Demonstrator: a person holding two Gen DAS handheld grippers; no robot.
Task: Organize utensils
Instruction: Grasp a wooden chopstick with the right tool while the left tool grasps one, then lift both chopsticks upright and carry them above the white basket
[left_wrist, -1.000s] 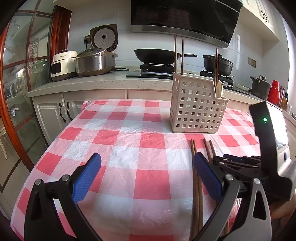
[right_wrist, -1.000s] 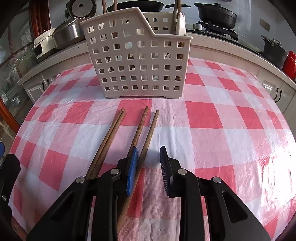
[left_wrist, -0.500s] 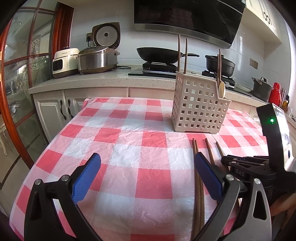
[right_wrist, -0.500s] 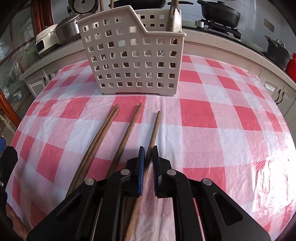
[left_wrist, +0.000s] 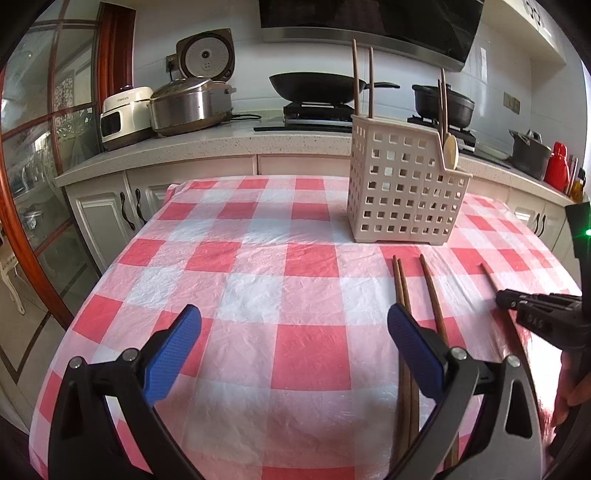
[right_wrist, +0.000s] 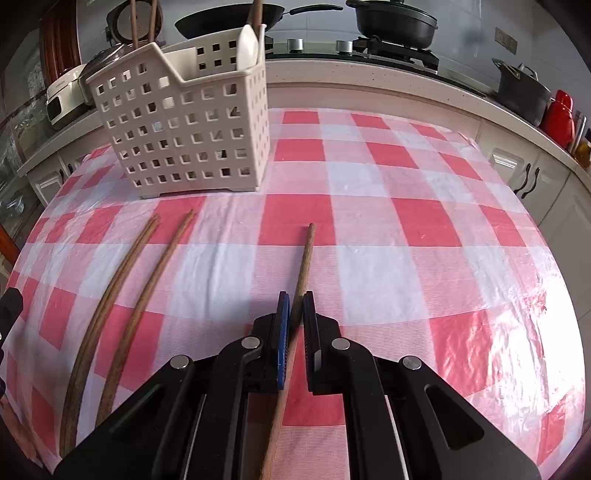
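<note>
Right gripper (right_wrist: 294, 306) low over tablecloth (right_wrist: 369, 258), clamping chopstick (right_wrist: 304, 258).

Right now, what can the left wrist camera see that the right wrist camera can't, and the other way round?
Only the left wrist view shows the open blue-padded left tongs hovering over the tablecloth, holding nothing.

Only the right wrist view shows the right tongs shut on one long brown wooden chopstick, seen right at the pads.

Both show the cream plastic utensil basket with square holes, the red-and-white checked tablecloth, three more loose brown chopsticks lying on it, and the black wok on the stove.
</note>
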